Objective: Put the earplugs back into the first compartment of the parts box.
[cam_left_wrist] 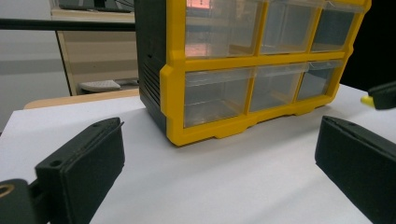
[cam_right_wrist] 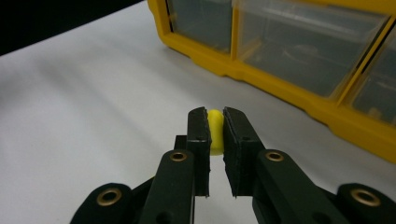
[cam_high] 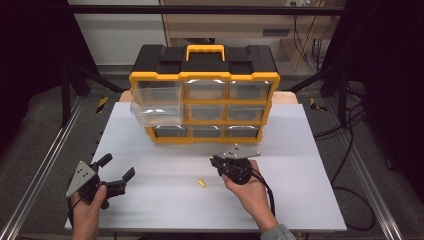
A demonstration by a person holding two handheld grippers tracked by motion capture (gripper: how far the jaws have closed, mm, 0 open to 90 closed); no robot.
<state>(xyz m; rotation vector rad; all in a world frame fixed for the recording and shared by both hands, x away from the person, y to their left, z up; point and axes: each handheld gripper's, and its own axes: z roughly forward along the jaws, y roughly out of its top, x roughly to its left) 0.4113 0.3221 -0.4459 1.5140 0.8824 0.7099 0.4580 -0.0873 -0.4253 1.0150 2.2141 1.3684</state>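
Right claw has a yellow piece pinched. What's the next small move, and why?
Probably carry the right claw up and left toward the pulled-out clear drawer. The small yellow piece is clamped between its pads, and that drawer is the one standing open on the yellow organizer. Another yellow piece lies on the table.

Right tool [cam_right_wrist: 215,122] tight on small yellow piece [cam_right_wrist: 215,128], beside yellow drawer cabinet [cam_right_wrist: 299,100].

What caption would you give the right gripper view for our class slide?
Right gripper pinching a small yellow piece above the white table, near the yellow drawer organizer.
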